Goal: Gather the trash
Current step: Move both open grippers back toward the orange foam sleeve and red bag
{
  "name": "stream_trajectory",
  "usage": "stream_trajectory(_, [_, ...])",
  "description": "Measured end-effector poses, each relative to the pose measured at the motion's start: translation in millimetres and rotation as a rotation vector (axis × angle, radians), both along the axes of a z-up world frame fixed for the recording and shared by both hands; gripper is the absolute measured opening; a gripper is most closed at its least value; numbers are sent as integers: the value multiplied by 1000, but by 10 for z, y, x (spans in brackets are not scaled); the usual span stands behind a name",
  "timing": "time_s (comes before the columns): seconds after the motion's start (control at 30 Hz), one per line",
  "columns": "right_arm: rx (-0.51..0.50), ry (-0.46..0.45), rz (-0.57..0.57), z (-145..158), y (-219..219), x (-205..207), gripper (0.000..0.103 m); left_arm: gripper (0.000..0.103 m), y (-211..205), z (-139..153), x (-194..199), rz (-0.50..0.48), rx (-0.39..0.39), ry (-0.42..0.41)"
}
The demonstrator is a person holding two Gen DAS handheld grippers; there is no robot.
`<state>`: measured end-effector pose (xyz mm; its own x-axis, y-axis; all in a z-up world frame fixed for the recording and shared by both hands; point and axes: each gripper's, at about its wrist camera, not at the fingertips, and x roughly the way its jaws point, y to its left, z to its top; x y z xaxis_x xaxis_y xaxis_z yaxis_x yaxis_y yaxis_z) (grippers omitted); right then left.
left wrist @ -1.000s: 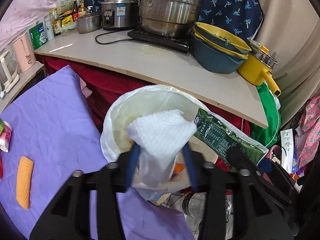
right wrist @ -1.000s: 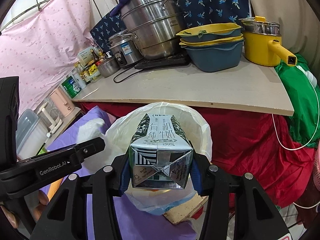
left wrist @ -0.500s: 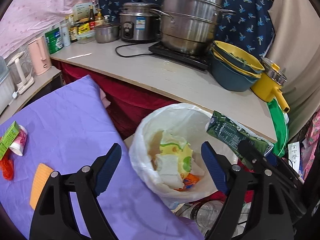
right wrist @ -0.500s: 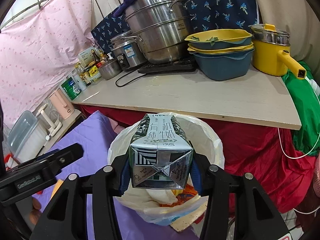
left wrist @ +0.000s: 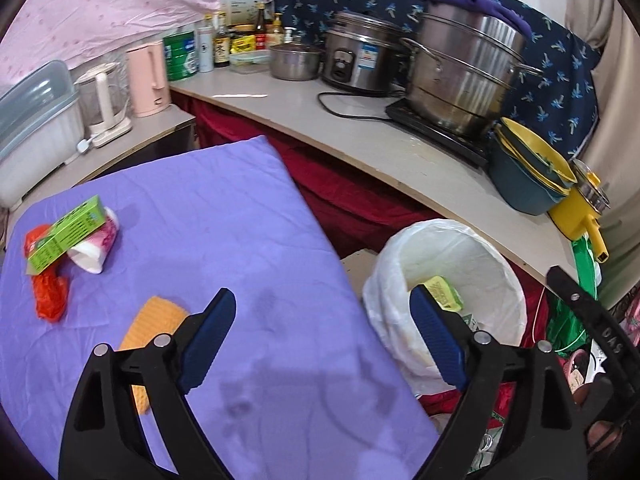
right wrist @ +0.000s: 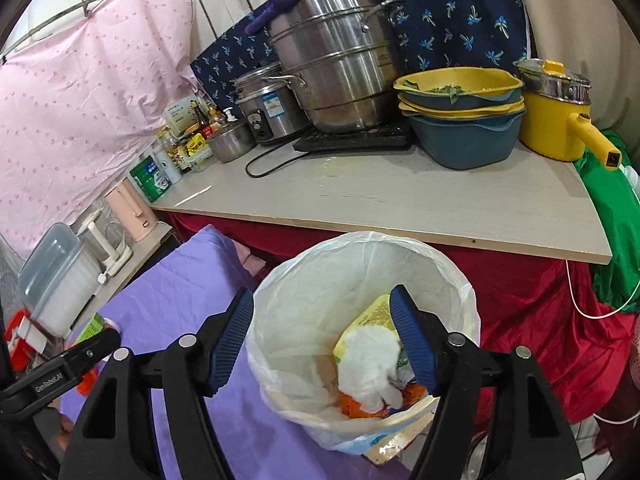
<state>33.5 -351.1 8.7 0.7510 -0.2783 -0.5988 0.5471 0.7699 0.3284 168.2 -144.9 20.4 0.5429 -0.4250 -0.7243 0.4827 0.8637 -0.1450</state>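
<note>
- Swung off the white-lined bin (left wrist: 452, 280) toward the purple cloth (left wrist: 224, 216) since a second ago: left gripper (left wrist: 320, 344), tissue dropped, jaws just opened wide and empty.
- Left at 9 o'clock on the cloth: green box (left wrist: 64, 234) leaning on a paper cup (left wrist: 98, 246), orange bag (left wrist: 50, 290), orange sponge (left wrist: 154, 324); probably all light, crushable, best pinched across narrow sides.
- Plenty of bare cloth around them; table edge near 3 o'clock.
- Over the bin: right gripper (right wrist: 322, 346), carton gone, jaws just opened, empty.
</note>
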Motion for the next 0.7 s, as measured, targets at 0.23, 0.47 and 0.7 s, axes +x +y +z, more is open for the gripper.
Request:
stream_trajectory(0.23, [-25,-6,62,123,409,96,70,85,446,-34,27,66,6,8])
stream_trajectory(0.47, [-55,16,169,136,927,332,71,86,879,-64,69,128,5,13])
stream_trajectory(0.7, [-49,35,258,57,1341,513,71,86,1281,-131,124,191,1,32])
